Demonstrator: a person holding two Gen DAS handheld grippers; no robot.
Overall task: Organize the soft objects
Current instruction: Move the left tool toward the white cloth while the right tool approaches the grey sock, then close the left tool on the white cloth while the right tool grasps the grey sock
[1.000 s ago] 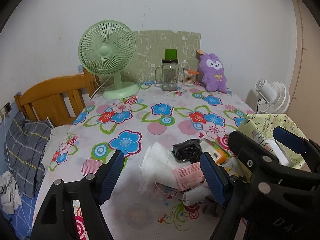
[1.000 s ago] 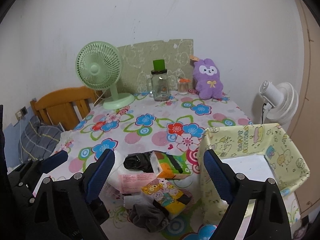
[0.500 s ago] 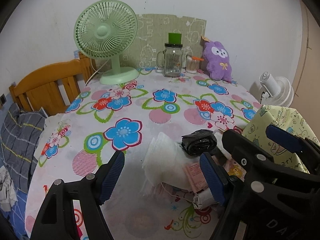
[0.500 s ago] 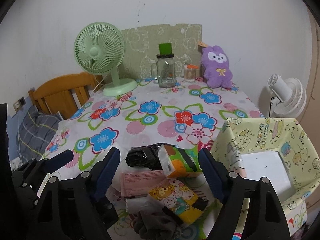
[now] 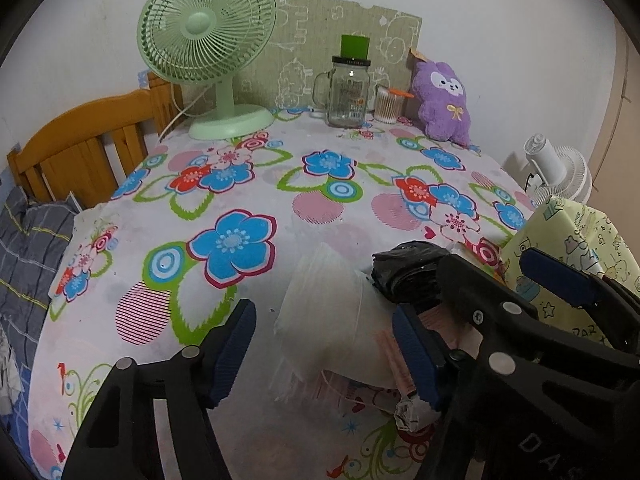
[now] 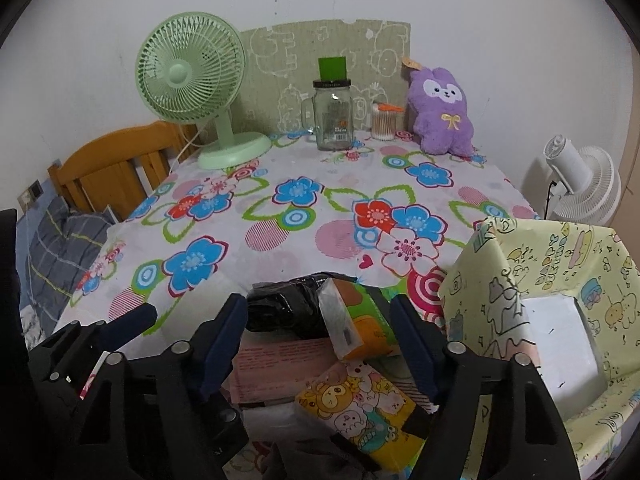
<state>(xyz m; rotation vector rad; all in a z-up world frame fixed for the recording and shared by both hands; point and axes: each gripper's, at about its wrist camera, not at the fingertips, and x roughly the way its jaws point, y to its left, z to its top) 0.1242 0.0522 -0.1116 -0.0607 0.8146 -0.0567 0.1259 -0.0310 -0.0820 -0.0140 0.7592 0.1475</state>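
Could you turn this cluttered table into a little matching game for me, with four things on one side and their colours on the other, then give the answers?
Things:
1. plush bunny
2. table fan
3. fabric bin
4. crumpled bag

Colours:
A. black
B. pale yellow with cartoon prints
C. purple
D. mint green

Pairs: 1-C, 2-D, 3-B, 4-A
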